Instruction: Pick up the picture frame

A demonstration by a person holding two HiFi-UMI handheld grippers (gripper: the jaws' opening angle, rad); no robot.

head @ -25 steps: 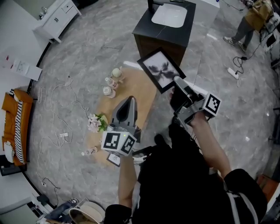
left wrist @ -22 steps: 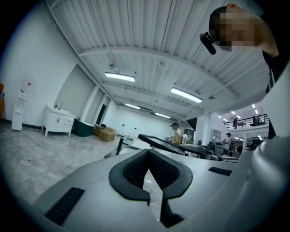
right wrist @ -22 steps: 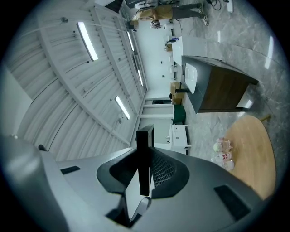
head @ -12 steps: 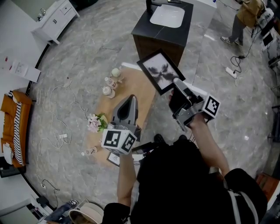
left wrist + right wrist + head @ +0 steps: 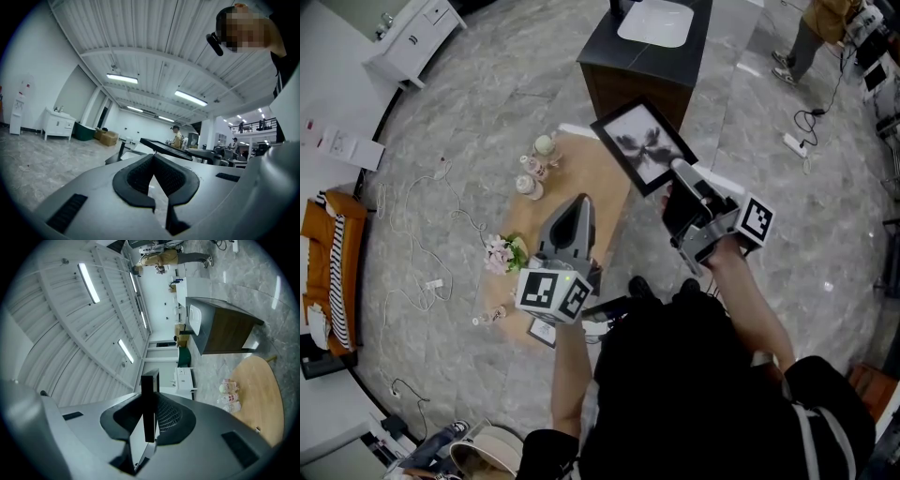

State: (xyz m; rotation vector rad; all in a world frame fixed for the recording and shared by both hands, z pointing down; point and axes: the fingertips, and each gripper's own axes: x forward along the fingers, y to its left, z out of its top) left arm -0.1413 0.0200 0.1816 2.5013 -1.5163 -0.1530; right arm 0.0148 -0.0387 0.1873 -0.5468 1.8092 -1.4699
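Right gripper point(image 5: 150, 416) is clamped on the picture frame point(image 5: 641, 145) — the pads pinch one edge, and the frame runs edge-on between the jaws in the right gripper view. Frame sticks out ahead of the jaw tips, tilted and up in the air, dark leafy print facing up. In the head view it overlaps the far end of the wooden table point(image 5: 598, 187).

Left gripper point(image 5: 578, 206) holds nothing — jaws closed, tips meeting in a point, hovering over the table. Frame is ahead and to the right of it, well apart.

Small jars point(image 5: 532, 171) sit ahead-left of the left gripper, and a flower bunch point(image 5: 502, 253) is on the table to its left. Dark cabinet with a white basin point(image 5: 649, 58) stands beyond the frame, past the right gripper's tips. Another person point(image 5: 811, 28) stands far off on the floor.
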